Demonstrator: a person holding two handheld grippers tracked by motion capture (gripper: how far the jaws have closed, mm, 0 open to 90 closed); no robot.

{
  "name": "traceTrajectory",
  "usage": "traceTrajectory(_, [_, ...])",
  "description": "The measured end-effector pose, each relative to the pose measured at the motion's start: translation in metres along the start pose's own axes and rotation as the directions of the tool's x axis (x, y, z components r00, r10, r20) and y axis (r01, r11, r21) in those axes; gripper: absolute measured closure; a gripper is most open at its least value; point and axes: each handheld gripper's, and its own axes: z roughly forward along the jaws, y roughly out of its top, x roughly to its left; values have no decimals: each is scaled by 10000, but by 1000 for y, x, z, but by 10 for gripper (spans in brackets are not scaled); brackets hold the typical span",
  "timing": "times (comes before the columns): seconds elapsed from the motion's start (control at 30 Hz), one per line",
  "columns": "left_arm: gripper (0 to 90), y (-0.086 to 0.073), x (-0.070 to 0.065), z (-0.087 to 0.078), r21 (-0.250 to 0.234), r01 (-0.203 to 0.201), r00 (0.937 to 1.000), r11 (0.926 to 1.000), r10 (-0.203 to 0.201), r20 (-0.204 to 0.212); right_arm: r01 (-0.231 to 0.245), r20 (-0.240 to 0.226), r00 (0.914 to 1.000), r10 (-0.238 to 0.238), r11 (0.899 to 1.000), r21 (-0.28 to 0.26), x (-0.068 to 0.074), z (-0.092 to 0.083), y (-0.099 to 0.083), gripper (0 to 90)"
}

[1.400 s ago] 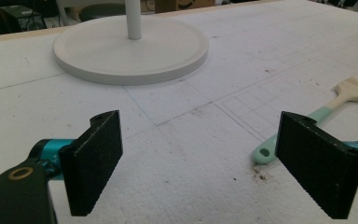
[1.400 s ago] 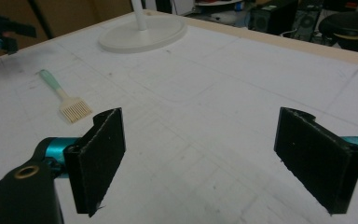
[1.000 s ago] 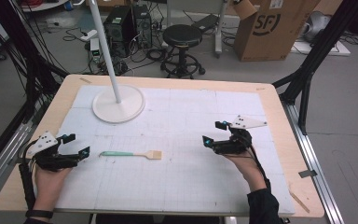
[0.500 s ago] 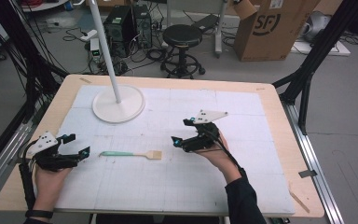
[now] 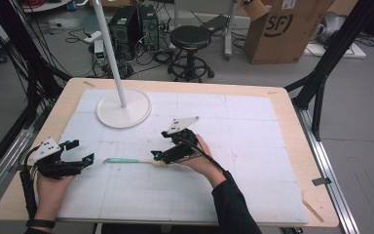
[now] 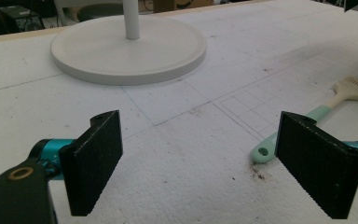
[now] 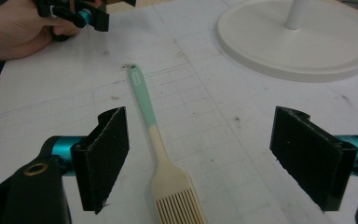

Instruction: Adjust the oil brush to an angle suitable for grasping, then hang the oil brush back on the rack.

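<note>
The bench [image 5: 253, 131] carries a white lamp base [image 5: 123, 108] at the far left, clear of the work. A brush [image 7: 156, 140] lies flat between both grippers, mint handle toward the left gripper [image 5: 80, 153], whose jaws are spread and empty. The right gripper [image 5: 161, 146] hovers over the bristle end, jaws wide apart astride it, probably to pick it up.

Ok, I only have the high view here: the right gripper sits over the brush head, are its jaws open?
Observer: Yes. In the right gripper view the right gripper has its jaws wide apart, with the brush lying between them, untouched.
Operator: Which way does the brush point?
Observer: Its bristles are nearest that camera, and the green handle runs away toward the left gripper.
Operator: And the left gripper's jaws?
Observer: Open too, in the left gripper view, with the handle's end just beside one jaw.
</note>
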Motion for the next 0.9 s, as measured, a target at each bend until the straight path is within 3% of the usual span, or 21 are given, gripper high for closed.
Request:
traceTrajectory(0.4, [157,0,-1,0,26,-49,10000,10000,48,44,227,-501,9985,-199,9982,563,8,32,2,229])
traceTrajectory(0.73, [158,0,-1,1,78,-91,10000,9999,90,41,548,-1028,9938,-428,9917,1163,11,58,0,407])
traceTrajectory(0.9, [159,0,-1,1,74,-83,10000,9999,83,24,1013,-1123,9902,-833,9811,1648,14,67,-4,526])
